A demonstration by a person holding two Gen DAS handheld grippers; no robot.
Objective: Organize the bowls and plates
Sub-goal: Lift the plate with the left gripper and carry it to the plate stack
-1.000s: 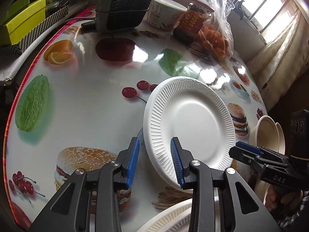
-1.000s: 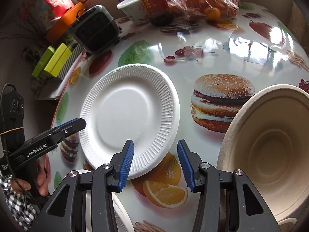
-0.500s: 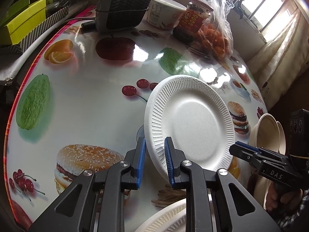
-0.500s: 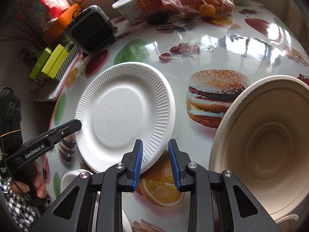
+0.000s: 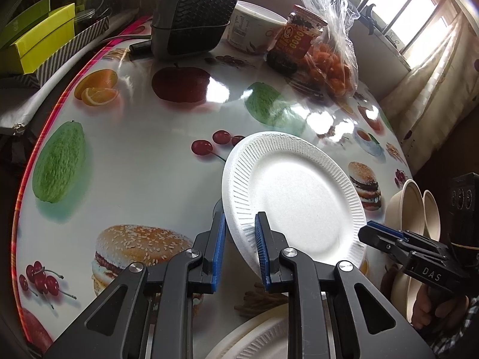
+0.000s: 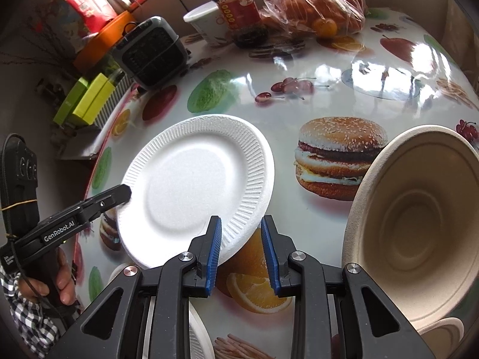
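A white foam plate [image 5: 299,206] [image 6: 194,185] is tilted slightly off the fruit-print table [image 5: 134,155], held at two sides of its ribbed rim. My left gripper [image 5: 239,248] is shut on the rim's near left part. My right gripper [image 6: 241,251] is shut on the rim at the opposite side, and in the left wrist view its tip [image 5: 371,234] meets the plate's right edge. A large beige bowl [image 6: 413,224] [image 5: 410,206] stands to the right of the plate. A second white plate [image 5: 257,338] [image 6: 197,338] lies under the grippers at the near edge.
At the far side stand a dark grey fan heater [image 5: 191,15], a white tub [image 5: 251,27], a red-labelled jar [image 5: 296,39] and a plastic bag of oranges [image 5: 332,59]. Yellow-green boxes [image 5: 42,39] sit off the table's left edge. A smaller beige bowl [image 6: 443,326] is at the near right.
Both grippers' jaws narrowed from wide apart onto the white plate's rim. The plate now sits tilted rather than flat. Neither hand shifted much.
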